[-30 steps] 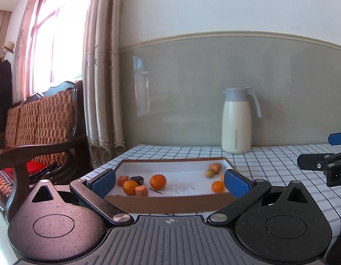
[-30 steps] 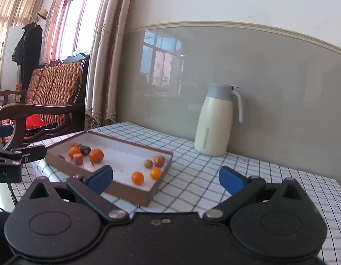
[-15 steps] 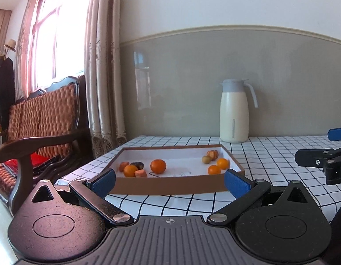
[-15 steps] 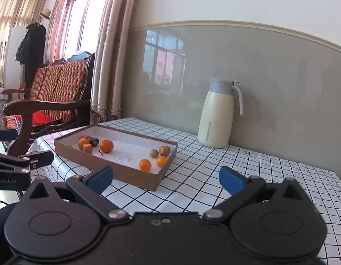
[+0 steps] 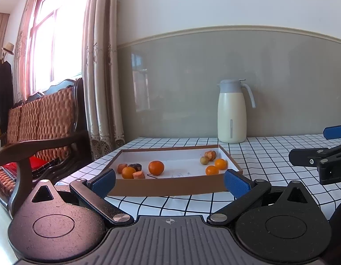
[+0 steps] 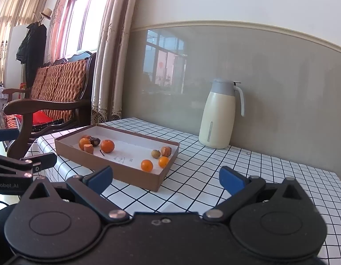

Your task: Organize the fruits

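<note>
A shallow brown cardboard box (image 5: 170, 186) (image 6: 108, 159) with a white floor sits on the checked tablecloth. Several small fruits lie in it: an orange (image 5: 156, 167) (image 6: 107, 146) with a dark fruit (image 5: 135, 167) and smaller orange pieces at the left end, two small oranges (image 5: 215, 167) (image 6: 155, 163), a greenish fruit (image 6: 155, 153) and a brownish one (image 6: 166, 151) at the right end. My left gripper (image 5: 169, 182) is open, just in front of the box's near wall. My right gripper (image 6: 166, 180) is open over the cloth, near the box's right corner. Both hold nothing.
A cream thermos jug (image 5: 232, 113) (image 6: 218, 114) with a grey lid stands at the back by the wall. A wooden sofa (image 5: 40, 128) with orange cushions and a curtain (image 5: 102, 70) are off the table's left edge. Checked cloth (image 6: 248, 172) stretches right of the box.
Both cameras have risen and drawn back a little, so the box appears lower and more of its floor and the cloth in front shows. Both grippers stayed open.
</note>
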Demonstrator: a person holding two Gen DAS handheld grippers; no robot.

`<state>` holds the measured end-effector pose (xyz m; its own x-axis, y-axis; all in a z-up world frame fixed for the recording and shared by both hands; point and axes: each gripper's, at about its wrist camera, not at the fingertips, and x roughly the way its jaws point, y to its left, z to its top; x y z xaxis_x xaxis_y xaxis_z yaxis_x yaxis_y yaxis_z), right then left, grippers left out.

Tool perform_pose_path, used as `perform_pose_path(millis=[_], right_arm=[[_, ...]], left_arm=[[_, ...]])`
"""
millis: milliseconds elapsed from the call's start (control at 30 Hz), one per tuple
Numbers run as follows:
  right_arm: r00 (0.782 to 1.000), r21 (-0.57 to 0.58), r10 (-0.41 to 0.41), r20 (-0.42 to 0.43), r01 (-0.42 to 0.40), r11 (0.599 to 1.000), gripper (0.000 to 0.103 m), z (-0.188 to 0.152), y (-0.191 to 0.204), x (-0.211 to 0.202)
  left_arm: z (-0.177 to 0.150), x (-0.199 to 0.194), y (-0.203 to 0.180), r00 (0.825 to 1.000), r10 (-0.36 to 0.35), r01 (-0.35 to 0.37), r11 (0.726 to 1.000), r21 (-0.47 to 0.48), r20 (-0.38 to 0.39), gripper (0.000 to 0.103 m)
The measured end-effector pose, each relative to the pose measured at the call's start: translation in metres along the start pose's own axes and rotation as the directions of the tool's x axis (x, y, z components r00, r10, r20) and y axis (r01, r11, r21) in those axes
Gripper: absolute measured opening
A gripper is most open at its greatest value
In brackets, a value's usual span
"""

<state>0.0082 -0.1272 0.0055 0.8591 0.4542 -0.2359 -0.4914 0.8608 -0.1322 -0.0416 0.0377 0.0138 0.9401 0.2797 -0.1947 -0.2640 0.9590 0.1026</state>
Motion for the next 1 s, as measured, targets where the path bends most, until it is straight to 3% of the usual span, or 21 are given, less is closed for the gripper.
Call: perform_pose_path(millis=[1000], right_arm=[[1.000, -0.010, 0.001, -0.003, -0.001, 1.000, 0.097, -0.0016, 0.0007, 0.0002]], left_arm=[[0.0001, 0.0022, 0.0051, 1.000, -0.002, 0.002, 1.000, -0.014, -0.007, 0.103]])
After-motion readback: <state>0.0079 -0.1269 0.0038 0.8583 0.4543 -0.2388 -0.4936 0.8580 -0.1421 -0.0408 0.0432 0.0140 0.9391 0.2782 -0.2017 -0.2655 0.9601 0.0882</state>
